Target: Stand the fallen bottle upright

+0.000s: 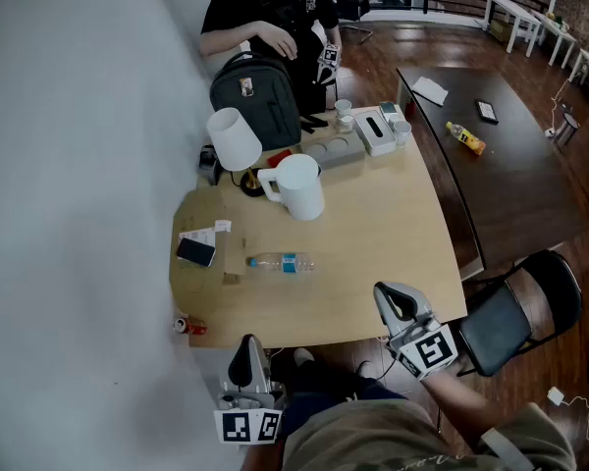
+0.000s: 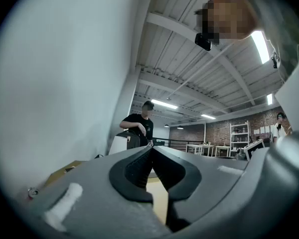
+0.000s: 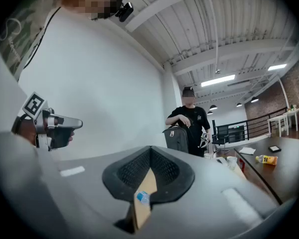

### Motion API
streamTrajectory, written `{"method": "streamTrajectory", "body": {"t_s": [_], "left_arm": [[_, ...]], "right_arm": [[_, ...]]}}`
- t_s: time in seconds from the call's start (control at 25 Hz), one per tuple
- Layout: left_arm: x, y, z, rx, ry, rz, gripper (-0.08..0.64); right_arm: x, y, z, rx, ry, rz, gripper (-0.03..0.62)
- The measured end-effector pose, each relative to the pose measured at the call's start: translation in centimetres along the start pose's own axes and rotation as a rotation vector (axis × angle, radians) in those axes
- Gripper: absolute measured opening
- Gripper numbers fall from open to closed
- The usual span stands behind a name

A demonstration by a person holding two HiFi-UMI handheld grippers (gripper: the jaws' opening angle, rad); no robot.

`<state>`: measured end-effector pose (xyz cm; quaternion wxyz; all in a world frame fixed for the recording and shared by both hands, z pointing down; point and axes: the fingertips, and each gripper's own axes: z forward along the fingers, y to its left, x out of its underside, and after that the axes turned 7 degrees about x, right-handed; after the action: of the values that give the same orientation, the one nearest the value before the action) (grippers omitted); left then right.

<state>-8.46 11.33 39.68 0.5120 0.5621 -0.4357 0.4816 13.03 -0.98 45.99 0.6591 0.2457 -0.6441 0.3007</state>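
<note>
A clear plastic bottle (image 1: 281,262) with a blue label lies on its side in the middle of the wooden table (image 1: 393,234). A slice of the bottle (image 3: 142,198) also shows low between the jaws in the right gripper view. My left gripper (image 1: 246,342) is at the table's near edge, below and left of the bottle, shut with nothing in it; its tips meet (image 2: 150,147). My right gripper (image 1: 385,290) hovers over the near right part of the table, to the right of the bottle, also shut and holding nothing; its tips meet (image 3: 150,148). Neither gripper touches the bottle.
Behind the bottle stand a white pitcher (image 1: 299,186), a white lamp shade (image 1: 234,138), a dark backpack (image 1: 256,96) and a tissue box (image 1: 375,130). A phone (image 1: 195,251) and a red can (image 1: 188,326) lie at the left. A person (image 1: 270,8) stands at the far end. A folding chair (image 1: 515,312) is at the right.
</note>
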Motion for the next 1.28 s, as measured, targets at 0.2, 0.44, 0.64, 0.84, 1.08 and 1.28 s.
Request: {"method": "streamTrajectory", "body": {"t_s": [0.2, 0.44, 0.64, 0.84, 1.08, 1.28], "left_arm": [[0.4, 3.5, 4.4, 0.039, -0.012, 0.0, 0.003], [-0.7, 8.3, 9.2, 0.101, -0.023, -0.02, 0.003], [-0.6, 11.6, 12.2, 0.185, -0.014, -0.05, 0.003], [0.0, 12.7, 14.3, 0.233, 0.008, -0.043, 0.003], [-0.8, 14.9, 16.4, 0.137, -0.023, -0.046, 0.003], [-0.3, 16.5, 16.5, 0.069, 0.0, -0.042, 0.003]], "right_arm": [[2.1, -0.3, 5.1, 0.01, 0.026, 0.016, 0.003], [2.7, 1.5, 11.0, -0.004, 0.082, -0.001, 0.003], [3.4, 3.0, 16.6, -0.012, 0.155, -0.029, 0.003], [5.4, 4.7, 20.3, -0.056, 0.229, -0.028, 0.003], [13.1, 8.8, 24.6, -0.39, 0.5, -0.255, 0.21], [23.0, 12.7, 27.8, -0.637, 0.748, -0.614, 0.259]]}}
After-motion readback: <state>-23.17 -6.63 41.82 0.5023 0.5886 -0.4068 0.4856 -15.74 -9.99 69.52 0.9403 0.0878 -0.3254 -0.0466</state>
